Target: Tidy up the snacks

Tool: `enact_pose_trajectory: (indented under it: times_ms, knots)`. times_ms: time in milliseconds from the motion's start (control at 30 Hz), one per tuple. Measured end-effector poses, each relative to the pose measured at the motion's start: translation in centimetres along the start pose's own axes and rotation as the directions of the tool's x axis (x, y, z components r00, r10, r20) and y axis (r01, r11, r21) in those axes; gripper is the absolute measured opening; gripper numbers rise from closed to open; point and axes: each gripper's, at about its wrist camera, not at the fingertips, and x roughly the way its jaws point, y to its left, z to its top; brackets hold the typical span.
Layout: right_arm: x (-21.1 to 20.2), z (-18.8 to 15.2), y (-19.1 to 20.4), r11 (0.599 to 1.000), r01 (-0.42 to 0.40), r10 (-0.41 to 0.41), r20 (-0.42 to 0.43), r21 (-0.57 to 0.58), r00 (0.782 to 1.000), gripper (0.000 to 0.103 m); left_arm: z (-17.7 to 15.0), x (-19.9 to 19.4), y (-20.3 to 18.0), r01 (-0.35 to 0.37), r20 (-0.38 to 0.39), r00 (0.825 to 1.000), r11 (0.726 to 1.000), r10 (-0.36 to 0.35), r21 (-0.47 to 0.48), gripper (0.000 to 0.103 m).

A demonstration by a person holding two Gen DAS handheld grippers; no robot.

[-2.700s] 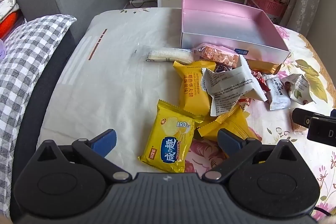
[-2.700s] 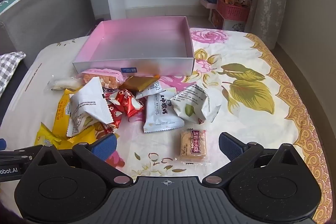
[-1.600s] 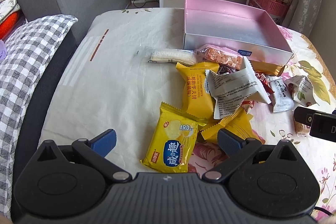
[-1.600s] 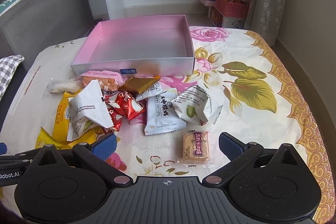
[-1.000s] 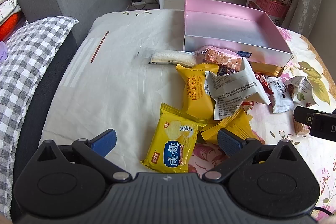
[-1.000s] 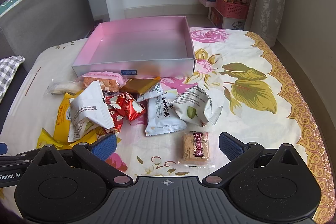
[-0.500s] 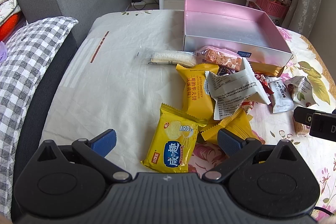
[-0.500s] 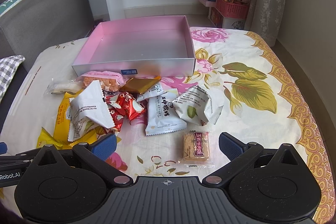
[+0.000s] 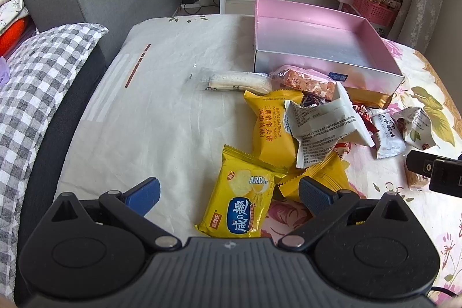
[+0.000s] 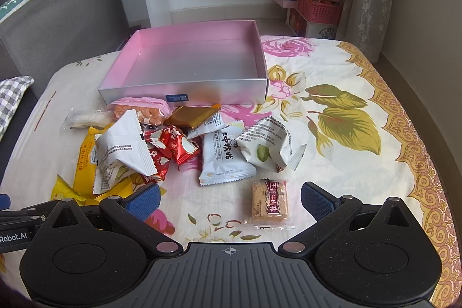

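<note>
Snacks lie heaped on the bed before the empty pink box (image 10: 184,65). Light, crinkly, slippery packets; pinch a sealed edge. Both grippers (image 9: 228,191) (image 10: 229,199) hover, jaws open.

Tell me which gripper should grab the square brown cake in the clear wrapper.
Right. The open right gripper has the square brown cake in its clear wrapper lying alone between its fingers. The left gripper, also open, sits over the yellow chip packet.

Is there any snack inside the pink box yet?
No, the pink box shows only its bare floor in the right wrist view, and every snack packet, like the square brown cake, lies outside it on the bedsheet.
</note>
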Motion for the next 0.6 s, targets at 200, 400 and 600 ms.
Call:
enact_pose_trajectory:
  times_ms: [200,400,600]
  knots:
    - [0.0,1.0,0.1,1.0,-0.014,0.013,-0.017,-0.015,1.0,0.103,0.8,-0.5,0.5,0.047,0.047,0.998,0.998,-0.05,0.045,0.103]
    - [0.1,3.2,-0.6,0.999,-0.038,0.038,-0.03,0.011,0.999,0.103,2.7,0.1,1.4,0.081,0.0,0.997,0.992,-0.082,0.099,0.102]
    - [0.4,5.8,-1.5,0.997,-0.069,0.071,-0.039,0.04,0.997,0.103,4.8,1.9,2.8,0.088,-0.031,0.996,0.989,-0.085,0.121,0.095]
